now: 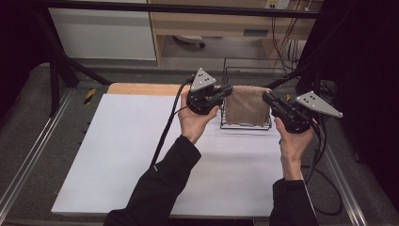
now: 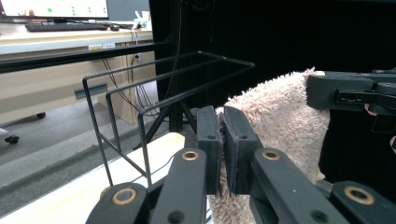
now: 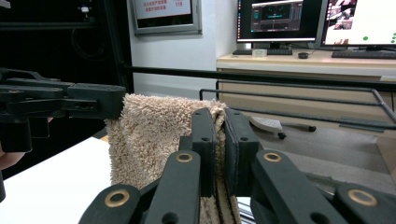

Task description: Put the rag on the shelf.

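A tan fluffy towel [image 1: 246, 104] hangs stretched between my two grippers, just in front of a black wire rack [image 1: 244, 70] at the table's far edge. My left gripper [image 1: 226, 90] is shut on the towel's upper left corner. My right gripper [image 1: 266, 96] is shut on the upper right corner. In the left gripper view the jaws [image 2: 222, 140] pinch the towel [image 2: 285, 121], with the right gripper [image 2: 350, 93] across at the right and the rack [image 2: 154, 88] behind. In the right gripper view the jaws [image 3: 219, 144] clamp the towel [image 3: 149, 135], with the left gripper [image 3: 70, 105] at the left.
A white sheet [image 1: 141, 155] covers the table [image 1: 141, 88], whose wooden edge shows at the back. Black cables [image 1: 167, 127] trail from both grippers. Metal rails [image 1: 28, 155] run along the table's sides. Beyond stand desks [image 3: 308, 60] with monitors [image 3: 280, 18].
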`<state>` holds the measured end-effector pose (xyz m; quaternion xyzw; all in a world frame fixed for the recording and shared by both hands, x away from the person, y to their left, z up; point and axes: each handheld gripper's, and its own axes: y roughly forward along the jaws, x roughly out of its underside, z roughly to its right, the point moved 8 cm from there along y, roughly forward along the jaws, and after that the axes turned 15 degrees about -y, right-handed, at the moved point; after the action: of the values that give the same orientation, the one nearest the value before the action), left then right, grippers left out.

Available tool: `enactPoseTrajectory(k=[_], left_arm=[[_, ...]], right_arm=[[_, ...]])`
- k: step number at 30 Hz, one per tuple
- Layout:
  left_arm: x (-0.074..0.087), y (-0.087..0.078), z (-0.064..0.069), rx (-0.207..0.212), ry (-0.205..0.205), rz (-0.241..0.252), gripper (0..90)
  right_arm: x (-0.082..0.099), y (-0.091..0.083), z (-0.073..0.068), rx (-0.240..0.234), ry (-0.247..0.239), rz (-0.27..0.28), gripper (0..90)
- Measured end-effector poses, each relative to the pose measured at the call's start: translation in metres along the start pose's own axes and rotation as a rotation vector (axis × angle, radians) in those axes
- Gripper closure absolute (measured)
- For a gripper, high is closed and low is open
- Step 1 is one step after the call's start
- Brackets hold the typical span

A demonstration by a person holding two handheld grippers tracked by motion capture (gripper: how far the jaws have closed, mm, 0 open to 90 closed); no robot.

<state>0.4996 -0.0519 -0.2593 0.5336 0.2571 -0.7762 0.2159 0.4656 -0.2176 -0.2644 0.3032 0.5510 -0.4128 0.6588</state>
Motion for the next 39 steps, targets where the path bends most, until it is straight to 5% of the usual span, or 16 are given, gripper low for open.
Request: enactPoseTrajectory(k=[39], left_arm=[[-0.070, 0.028, 0.000, -0.010, 0.018, 0.082, 86.0]], right_arm=[[-0.059, 0.025, 0.045, 0.088, -0.039, 0.064, 84.1]])
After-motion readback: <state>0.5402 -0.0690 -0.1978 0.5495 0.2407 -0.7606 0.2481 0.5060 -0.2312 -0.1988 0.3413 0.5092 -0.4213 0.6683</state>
